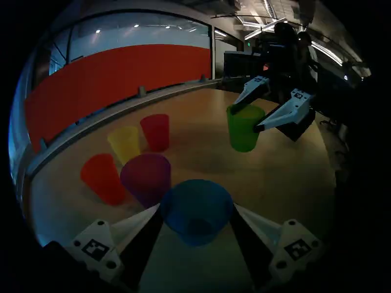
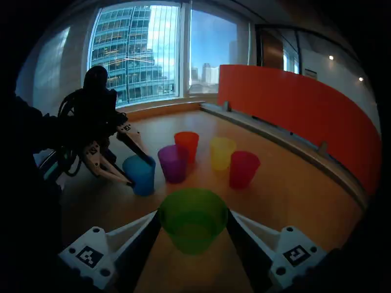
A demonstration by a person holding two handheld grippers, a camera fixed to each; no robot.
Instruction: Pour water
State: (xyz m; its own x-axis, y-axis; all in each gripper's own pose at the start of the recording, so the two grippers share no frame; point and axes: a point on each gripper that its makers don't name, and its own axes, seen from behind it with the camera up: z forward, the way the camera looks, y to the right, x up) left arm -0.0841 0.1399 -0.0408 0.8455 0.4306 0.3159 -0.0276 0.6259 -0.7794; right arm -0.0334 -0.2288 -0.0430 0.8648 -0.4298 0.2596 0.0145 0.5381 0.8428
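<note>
blue cup point(image 1: 197, 217) clamped in left gripper point(image 1: 196, 211), just beside purple cup point(image 1: 146, 177) | green cup point(image 2: 193, 227) clamped in right gripper point(image 2: 193, 215), well apart from purple cup | water inside either: cannot tell | step: bring rims together, tilt slowly, keep receiving cup upright, grip firm

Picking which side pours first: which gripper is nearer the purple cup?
Left. The left gripper grips the blue cup right beside the purple cup; the right gripper grips the green cup farther off across the table.
</note>
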